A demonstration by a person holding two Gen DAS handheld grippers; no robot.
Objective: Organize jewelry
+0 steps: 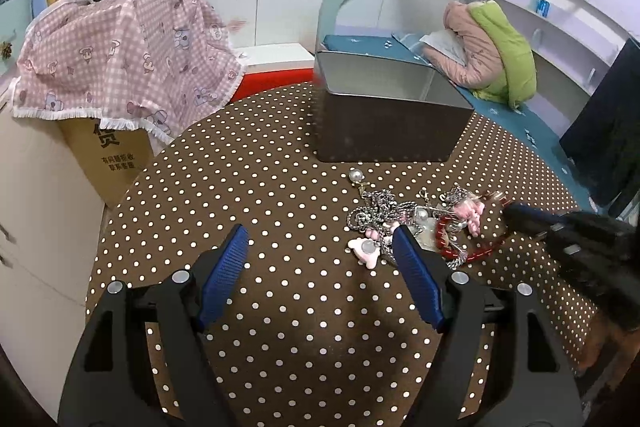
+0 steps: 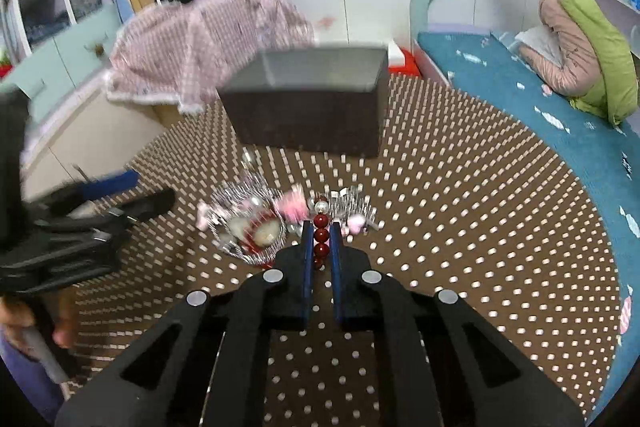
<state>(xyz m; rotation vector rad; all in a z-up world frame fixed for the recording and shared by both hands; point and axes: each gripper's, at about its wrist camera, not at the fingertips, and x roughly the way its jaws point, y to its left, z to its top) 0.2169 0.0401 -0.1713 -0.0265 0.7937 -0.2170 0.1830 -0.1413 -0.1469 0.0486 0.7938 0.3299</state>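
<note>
We've got two tongs over the polka-dot tablecloth (image 1: 280, 155), both angled down twd the jewelry pile (image 1: 404, 223).

Left gripper (image 1: 320, 251): jaws spread wide, nothing btwn them but bare dotted cloth. Its right-side blue pad (image 1: 416, 279) sits just beside the near edge of the pile, next to the pink charm (image 1: 366, 251); can't tell if it actually touches. Other pad is well clear of everything. So released, holding nothing.

Right gripper (image 2: 321, 227): jaws pinched in tight on a red bead bracelet (image 2: 321, 237) – in the right wrist view we see several dark red beads stacked in a line btwn the two blue pads, w/ a silver bead just past the tips. Clenched on it. In the left wrist view that same gripper comes in from the right, its tip at the far right of the pile, and the red strand (image 1: 476, 255) loops back from it twd the heap.

Rest of the pile lies just ahead and to the left of the right gripper's tips: silver chains (image 2: 244, 199), pearls, pink fluffy bit (image 2: 294, 209), all tangled. A lone pearl charm (image 1: 355, 175) sits just beyond the heap.

Dark open box (image 1: 384, 123) stands farther ahead of both tongs, past the pile, not touching it. Nothing visible inside from the left wrist view. Right wrist view is motion-blurred, so fine detail there is unclear
</note>
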